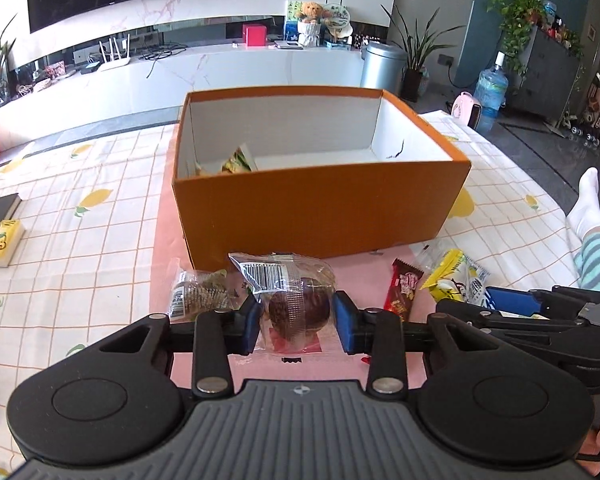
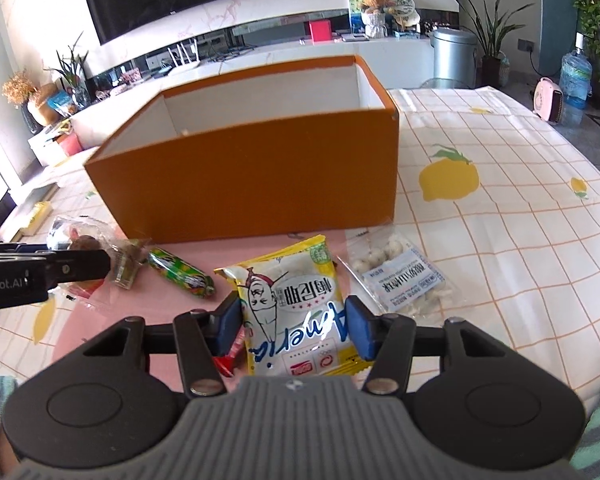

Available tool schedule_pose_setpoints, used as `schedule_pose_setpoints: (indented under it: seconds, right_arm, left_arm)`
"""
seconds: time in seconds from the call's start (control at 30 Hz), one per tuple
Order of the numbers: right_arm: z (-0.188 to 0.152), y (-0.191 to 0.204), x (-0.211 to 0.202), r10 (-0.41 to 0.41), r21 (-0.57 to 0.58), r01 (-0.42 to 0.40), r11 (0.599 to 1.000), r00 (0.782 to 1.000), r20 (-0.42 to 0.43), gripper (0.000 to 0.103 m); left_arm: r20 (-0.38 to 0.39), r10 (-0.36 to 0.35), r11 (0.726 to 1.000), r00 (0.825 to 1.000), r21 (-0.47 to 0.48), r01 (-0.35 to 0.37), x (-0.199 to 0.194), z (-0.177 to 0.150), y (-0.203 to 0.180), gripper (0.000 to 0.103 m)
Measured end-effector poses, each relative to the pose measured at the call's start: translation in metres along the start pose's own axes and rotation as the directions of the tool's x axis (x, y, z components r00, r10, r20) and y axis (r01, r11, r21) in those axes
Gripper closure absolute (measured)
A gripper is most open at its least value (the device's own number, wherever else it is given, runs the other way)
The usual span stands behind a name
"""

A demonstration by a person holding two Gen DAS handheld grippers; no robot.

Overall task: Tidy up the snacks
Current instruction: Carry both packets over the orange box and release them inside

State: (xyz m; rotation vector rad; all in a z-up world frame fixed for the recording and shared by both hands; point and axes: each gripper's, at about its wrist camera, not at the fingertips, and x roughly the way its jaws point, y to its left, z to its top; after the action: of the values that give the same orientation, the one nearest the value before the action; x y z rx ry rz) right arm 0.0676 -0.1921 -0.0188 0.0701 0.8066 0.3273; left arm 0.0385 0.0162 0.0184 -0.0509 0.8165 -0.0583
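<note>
Fingers of our left gripper [image 1: 296, 320] pinch a wrapped chocolate cake [image 1: 296, 304]; our right gripper [image 2: 294, 330] clamps the yellow snack bag [image 2: 296, 308]. Both sit before the orange box [image 1: 320, 216]. Risk: slick film slipping, or either snack catching the box's near wall.

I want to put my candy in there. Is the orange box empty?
Not empty. The orange box is open on top, and a green-yellow snack packet lies in its left corner; the rest shows bare white floor.
</note>
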Motion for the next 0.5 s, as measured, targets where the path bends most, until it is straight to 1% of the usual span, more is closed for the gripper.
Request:
schedule_pose_setpoints:
  seconds: [0.13, 0.37, 0.5]
  right_arm:
    - [0.011, 0.01, -0.019, 0.028, -0.032, -0.026, 0.999, 0.998, 0.052, 0.05]
    - [0.036, 0.025, -0.044, 0.058, -0.101, -0.045, 0.994, 0.99, 0.128, 0.05]
    - [0.059, 0.031, -0.052, 0.066, -0.141, -0.044, 0.989, 0.985, 0.158, 0.05]
  left_arm:
    - [0.036, 0.02, 1.0, 0.999, -0.005, -0.02, -0.015, 0.009, -0.005, 0.061]
    - [0.106, 0.012, 1.0, 0.994, -0.008, -0.011, -0.029, 0.035, -0.01, 0.061]
    - [0.141, 0.007, 1.0, 0.99, -0.001, -0.007, -0.031, 0.053, -0.011, 0.061]
